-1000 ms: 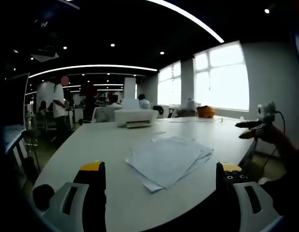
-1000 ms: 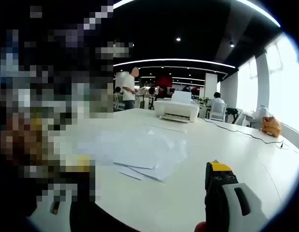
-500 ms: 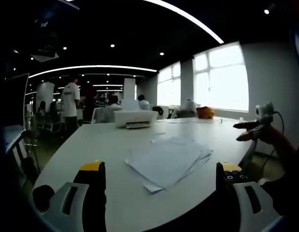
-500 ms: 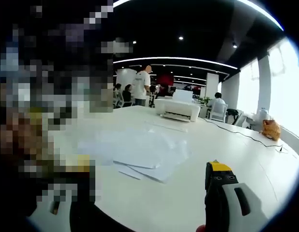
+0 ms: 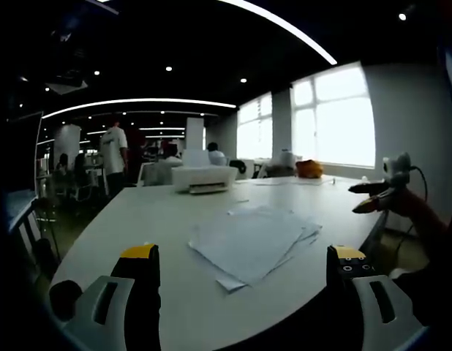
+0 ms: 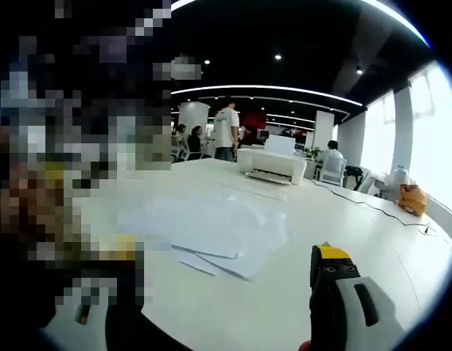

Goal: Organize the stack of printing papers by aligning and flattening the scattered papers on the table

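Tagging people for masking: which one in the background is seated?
The person in white, right of the printer in the right gripper view, by the window. The person left of it stands.

The papers (image 5: 251, 243) lie scattered on the table (image 5: 153, 219). A printer (image 5: 205, 178) sits behind them, well apart.

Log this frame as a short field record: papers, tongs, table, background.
papers: loose stack, sheets fanned and misaligned, lying on the table, untouched
left tongs: open, short of the papers, holding nothing
right tongs: over the table's far right edge in the left gripper view; open or shut cannot be told
table: white, papers near the front edge
printer: white, at the far end of the table
bag: orange, by the window
people: several standing and seated in the background
task state: aligning not yet begun
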Available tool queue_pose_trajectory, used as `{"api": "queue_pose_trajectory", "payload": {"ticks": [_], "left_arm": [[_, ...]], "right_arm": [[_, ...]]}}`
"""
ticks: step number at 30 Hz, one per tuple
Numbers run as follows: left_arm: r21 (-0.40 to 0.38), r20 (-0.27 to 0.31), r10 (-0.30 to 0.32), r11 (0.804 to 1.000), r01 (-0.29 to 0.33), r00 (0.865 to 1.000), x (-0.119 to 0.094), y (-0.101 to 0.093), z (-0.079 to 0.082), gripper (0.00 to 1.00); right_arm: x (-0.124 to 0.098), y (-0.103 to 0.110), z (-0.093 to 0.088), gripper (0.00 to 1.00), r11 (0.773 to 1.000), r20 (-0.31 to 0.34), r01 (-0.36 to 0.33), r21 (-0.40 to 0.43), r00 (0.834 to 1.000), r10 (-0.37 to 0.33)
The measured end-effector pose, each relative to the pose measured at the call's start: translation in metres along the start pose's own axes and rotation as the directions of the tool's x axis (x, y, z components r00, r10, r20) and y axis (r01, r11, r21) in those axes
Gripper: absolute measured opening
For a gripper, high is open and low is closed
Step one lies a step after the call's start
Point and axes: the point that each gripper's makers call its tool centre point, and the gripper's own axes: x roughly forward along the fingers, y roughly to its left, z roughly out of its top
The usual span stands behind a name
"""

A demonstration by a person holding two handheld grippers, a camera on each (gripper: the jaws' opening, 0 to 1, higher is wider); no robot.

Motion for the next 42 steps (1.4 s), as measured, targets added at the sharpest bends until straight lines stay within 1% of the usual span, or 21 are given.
{"api": "queue_pose_trajectory", "payload": {"ticks": [9, 22, 28, 38, 42], "left_arm": [[0.001, -0.001, -0.002, 1.000, 0.002, 1.000, 0.000, -0.001, 0.000, 0.97], [0.007, 0.006, -0.014, 1.000, 0.014, 1.000, 0.002, -0.004, 0.002, 0.97], [0.007, 0.001, -0.011, 1.000, 0.011, 1.000, 0.003, -0.004, 0.000, 0.97], [0.007, 0.006, -0.011, 1.000, 0.010, 1.000, 0.002, -0.003, 0.002, 0.97], [0.010, 0.003, -0.011, 1.000, 0.011, 1.000, 0.002, -0.003, 0.001, 0.97]], "right_arm": [[0.011, 0.002, 0.003, 0.90, 1.000, 0.005, -0.005, 0.002, 1.000, 0.005], [0.032, 0.011, 0.001, 0.90, 0.999, -0.004, -0.029, 0.013, 1.000, 0.029], [0.046, 0.019, 0.003, 0.90, 0.999, -0.001, -0.041, 0.003, 0.999, 0.041], [0.068, 0.030, -0.004, 0.90, 0.998, -0.013, -0.057, 0.020, 0.998, 0.057], [0.078, 0.031, -0.008, 0.90, 0.998, -0.021, -0.061, 0.025, 0.998, 0.061]]}}
